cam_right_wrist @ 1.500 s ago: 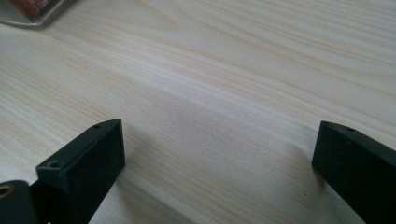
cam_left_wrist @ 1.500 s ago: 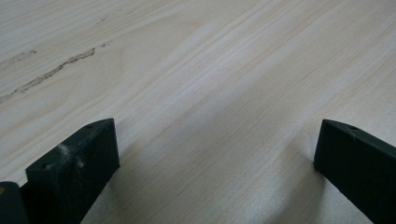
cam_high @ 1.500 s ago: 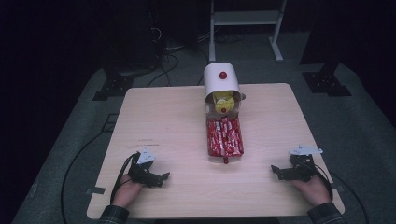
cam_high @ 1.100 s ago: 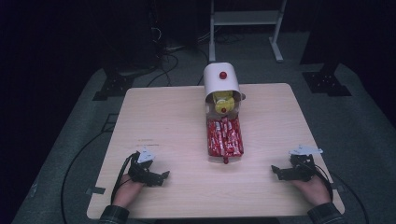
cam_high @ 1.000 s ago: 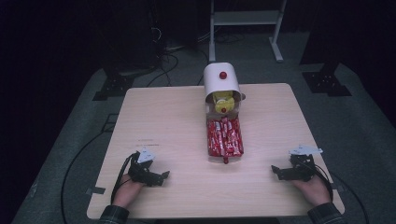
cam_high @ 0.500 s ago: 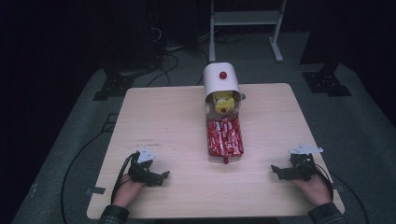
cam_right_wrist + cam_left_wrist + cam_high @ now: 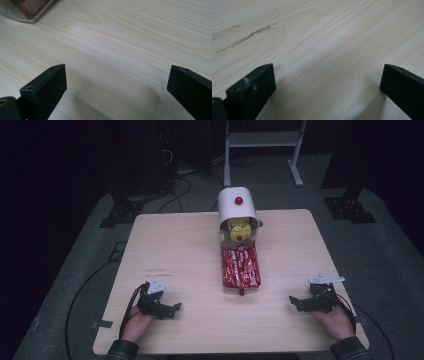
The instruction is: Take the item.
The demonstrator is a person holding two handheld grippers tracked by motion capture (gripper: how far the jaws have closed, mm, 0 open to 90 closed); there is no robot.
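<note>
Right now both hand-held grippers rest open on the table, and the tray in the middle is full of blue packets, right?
Not quite: the packets in the clear tray are red, not blue, as the high view shows. The rest holds: the left hand-held gripper and right hand-held gripper rest on the table with jaws wide apart.

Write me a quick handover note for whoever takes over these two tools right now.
Left tool: open, holding nothing, low over the near left of the wooden table, pointing toward the middle.
Right tool: open, holding nothing, low over the near right, also pointing inward.
Things: a white container with a red knob lies on its side at the far middle; yellow items sit at its mouth. Red packets lie in a clear tray in front of it.
Done: nothing is gripped so far.
Left: probably reach in for the packets or the container.
</note>
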